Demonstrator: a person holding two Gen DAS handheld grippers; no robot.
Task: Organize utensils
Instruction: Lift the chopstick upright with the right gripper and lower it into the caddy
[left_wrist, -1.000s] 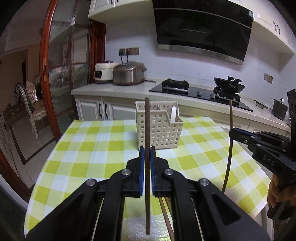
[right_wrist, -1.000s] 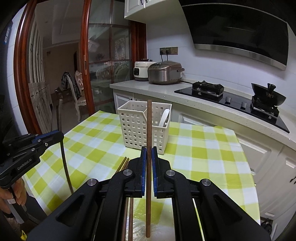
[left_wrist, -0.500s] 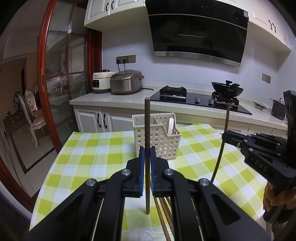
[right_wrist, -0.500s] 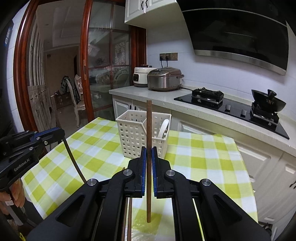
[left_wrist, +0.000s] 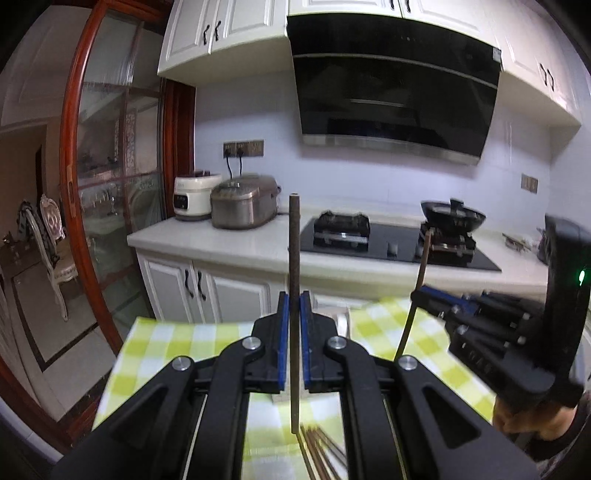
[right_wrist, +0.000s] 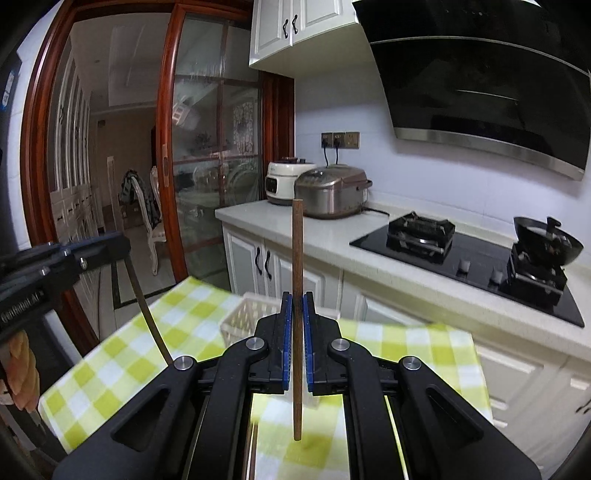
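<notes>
My left gripper (left_wrist: 294, 306) is shut on a dark brown chopstick (left_wrist: 294, 251) that stands upright above the green checked table (left_wrist: 166, 347). My right gripper (right_wrist: 297, 306) is shut on a lighter brown chopstick (right_wrist: 297, 258), also upright. Each gripper shows in the other's view: the right gripper (left_wrist: 419, 295) with its chopstick (left_wrist: 408, 325), the left gripper (right_wrist: 123, 243) with its chopstick (right_wrist: 147, 314). The white slotted basket (right_wrist: 243, 317) peeks out behind my right gripper's fingers. Several more chopsticks (left_wrist: 321, 450) lie on the table below the left gripper.
Behind the table runs a white counter (left_wrist: 236, 247) with two rice cookers (left_wrist: 243, 203), a black hob (left_wrist: 399, 243) and a wok (left_wrist: 452, 216). A red-framed glass sliding door (right_wrist: 218, 166) stands to the left, with a chair (left_wrist: 51, 251) beyond it.
Both grippers have risen with their chopsticks, clear of the table. The basket has sunk in both views and now sits mostly behind the fingers.
</notes>
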